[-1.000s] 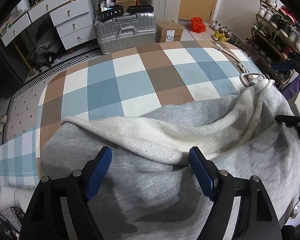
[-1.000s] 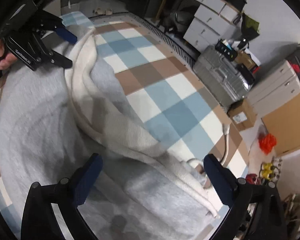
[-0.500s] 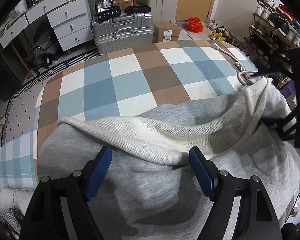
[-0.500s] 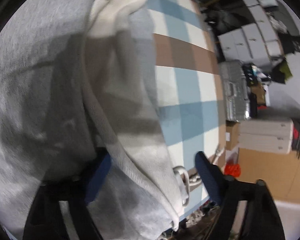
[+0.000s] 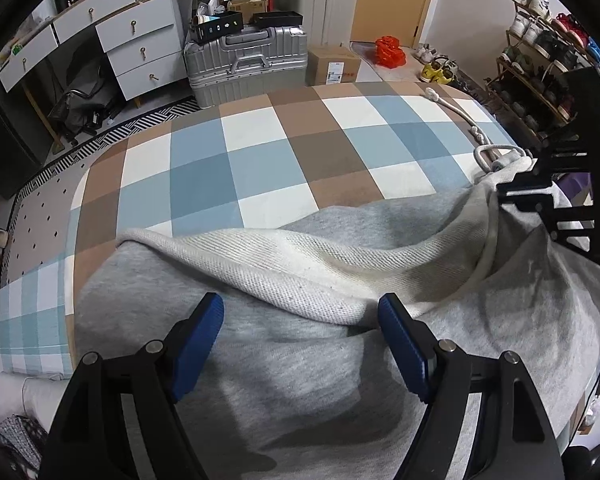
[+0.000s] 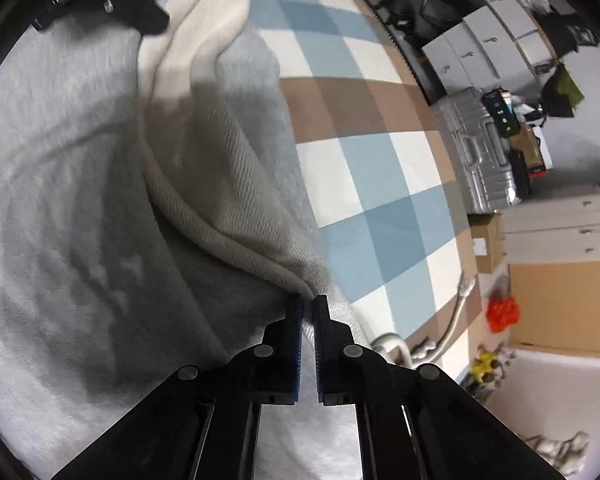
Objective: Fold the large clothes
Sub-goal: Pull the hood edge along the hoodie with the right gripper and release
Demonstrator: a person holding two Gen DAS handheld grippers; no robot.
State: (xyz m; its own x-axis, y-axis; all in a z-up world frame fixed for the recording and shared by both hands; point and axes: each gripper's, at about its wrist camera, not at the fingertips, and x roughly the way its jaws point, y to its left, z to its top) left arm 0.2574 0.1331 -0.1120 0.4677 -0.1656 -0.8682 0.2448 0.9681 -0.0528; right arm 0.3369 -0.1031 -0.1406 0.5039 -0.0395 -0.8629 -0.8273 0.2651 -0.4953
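Garment [image 5: 300,360]: a large grey one is spread over the near part of the bed [image 5: 260,168], whose checked cover is left bare on the far side. Its far edge is turned back, so that a cream, looped inner face [image 5: 300,272] is shown as a long band across the grey; the band is probably raised there because that edge is being lifted for a fold. What kind of garment it is cannot be told.

In the right wrist view the same cream band [image 6: 228,208] is seen running from the top of the picture down to the right gripper [image 6: 307,312]. A pale cord [image 6: 456,316] is laid on the cover just beside that corner.

The left gripper [image 5: 300,320] is held low over the grey cloth, near the cream band, with its blue pads [image 5: 198,344] set wide apart. Nothing is held between them; whether the cloth below is touched cannot be told. It is judged to be placed there so that the turned edge can be taken next.

The right gripper is closed to a narrow slit, and a fold of the cream edge is pinched between its pads [image 6: 294,340]. The cloth is drawn taut from that grip, which suggests that this corner is being held up.
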